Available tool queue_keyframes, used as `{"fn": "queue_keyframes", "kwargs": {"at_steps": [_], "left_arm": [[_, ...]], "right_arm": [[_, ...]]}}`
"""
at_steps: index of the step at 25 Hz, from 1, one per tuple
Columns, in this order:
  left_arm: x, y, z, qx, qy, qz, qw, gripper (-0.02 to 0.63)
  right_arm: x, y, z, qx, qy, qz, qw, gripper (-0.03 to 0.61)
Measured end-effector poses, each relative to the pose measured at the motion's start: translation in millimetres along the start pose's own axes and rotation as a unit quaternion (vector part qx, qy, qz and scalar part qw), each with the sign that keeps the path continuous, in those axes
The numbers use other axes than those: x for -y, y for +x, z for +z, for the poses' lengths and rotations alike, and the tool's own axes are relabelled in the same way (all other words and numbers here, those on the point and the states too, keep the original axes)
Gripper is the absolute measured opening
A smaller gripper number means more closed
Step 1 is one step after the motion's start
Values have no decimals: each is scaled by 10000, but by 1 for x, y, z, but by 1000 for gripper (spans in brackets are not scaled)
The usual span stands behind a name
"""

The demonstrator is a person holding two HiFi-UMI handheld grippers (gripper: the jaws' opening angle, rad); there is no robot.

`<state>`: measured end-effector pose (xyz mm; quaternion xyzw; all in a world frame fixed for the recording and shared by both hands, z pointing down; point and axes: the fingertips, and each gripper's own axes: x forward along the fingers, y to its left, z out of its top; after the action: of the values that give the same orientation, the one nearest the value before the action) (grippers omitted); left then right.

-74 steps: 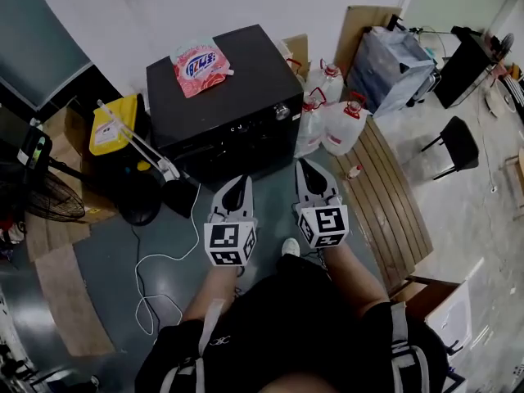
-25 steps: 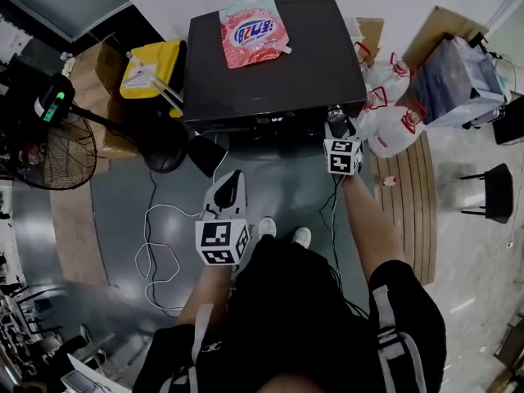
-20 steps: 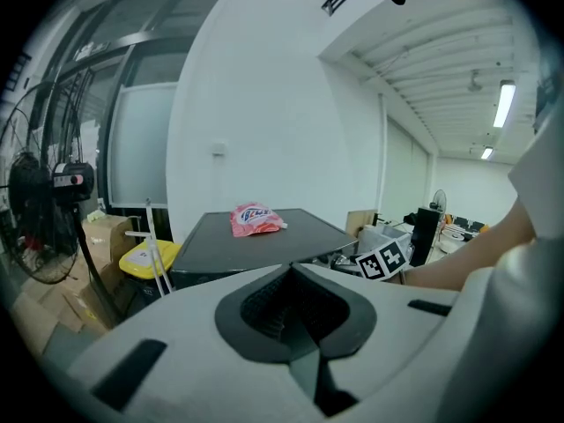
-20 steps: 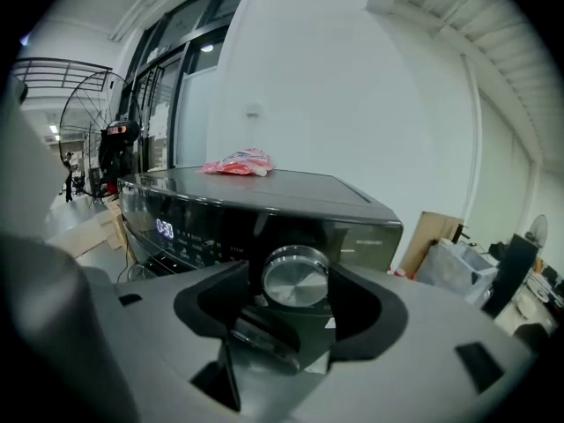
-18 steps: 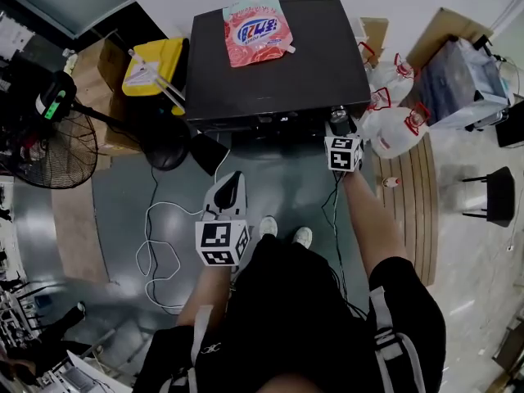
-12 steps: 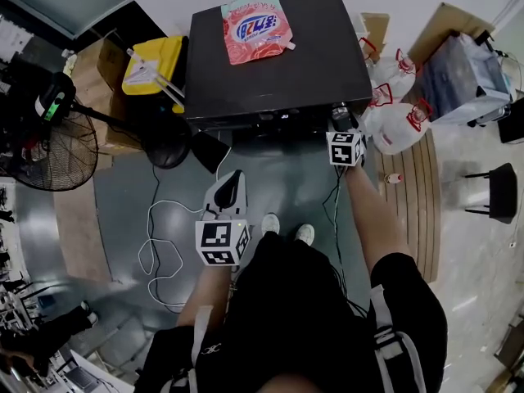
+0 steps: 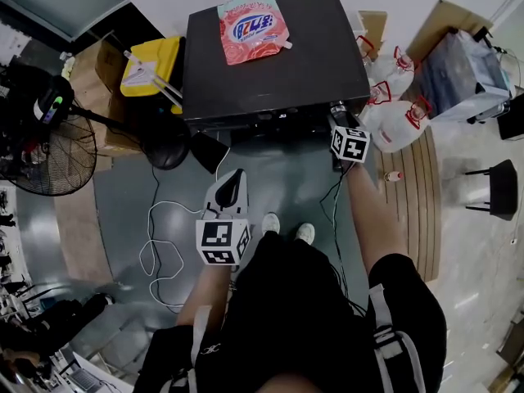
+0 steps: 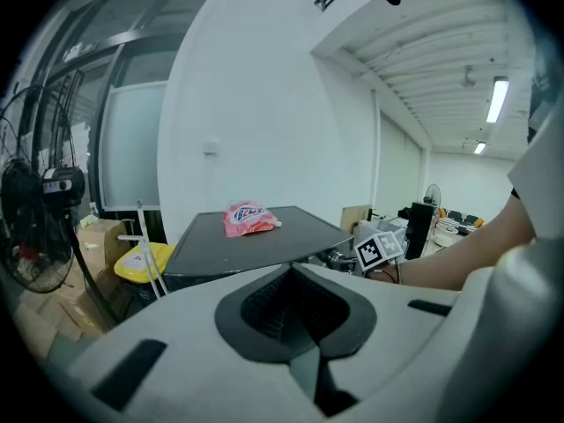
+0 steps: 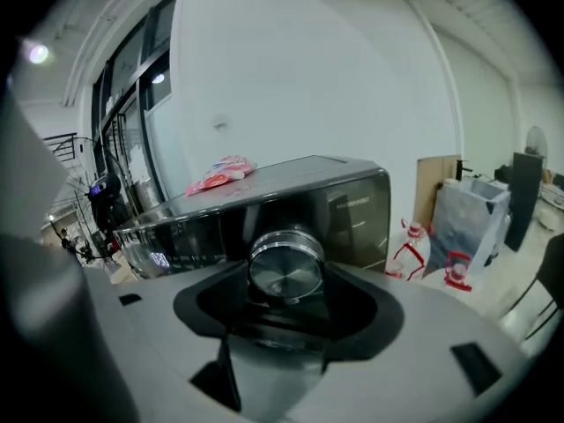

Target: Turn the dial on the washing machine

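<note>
Rotated slightly, right tool clamps the dial at washing machine corner; left tool closed.

The black washing machine stands at the far side, with a pink detergent pouch lying on its top. The right gripper reaches the machine's front right corner, its tips at the dial. The left gripper hangs nearer, well apart from the machine, over grey floor where a white cable loops. Water jugs stand just right of the machine and a yellow bin just left of it.
</note>
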<state>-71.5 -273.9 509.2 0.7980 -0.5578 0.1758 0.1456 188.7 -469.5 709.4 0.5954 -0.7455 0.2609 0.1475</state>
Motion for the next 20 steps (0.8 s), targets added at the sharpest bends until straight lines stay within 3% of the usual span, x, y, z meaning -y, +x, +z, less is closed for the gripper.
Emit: {"fn": "queue_keyframes", "kwargs": {"at_steps": [6, 8, 10, 12, 20], "left_arm": [[1, 2, -7, -79, -9, -28, 10000, 3], [2, 1, -8, -104, -4, -38, 9999, 3], [2, 1, -9, -115, 10, -43, 9999, 3], [3, 1, -9, -120, 30, -48, 9999, 3], [6, 0, -8, -131, 59, -31, 9999, 3]], "right_arm": [[1, 2, -1, 19, 140, 72, 9999, 245], [2, 3, -2, 25, 682, 256, 9973, 245], [4, 3, -3, 33, 1597, 590, 9854, 245], [4, 2, -3, 57, 2122, 839, 9736, 245], [4, 3, -2, 90, 2037, 848, 9753, 245]]}}
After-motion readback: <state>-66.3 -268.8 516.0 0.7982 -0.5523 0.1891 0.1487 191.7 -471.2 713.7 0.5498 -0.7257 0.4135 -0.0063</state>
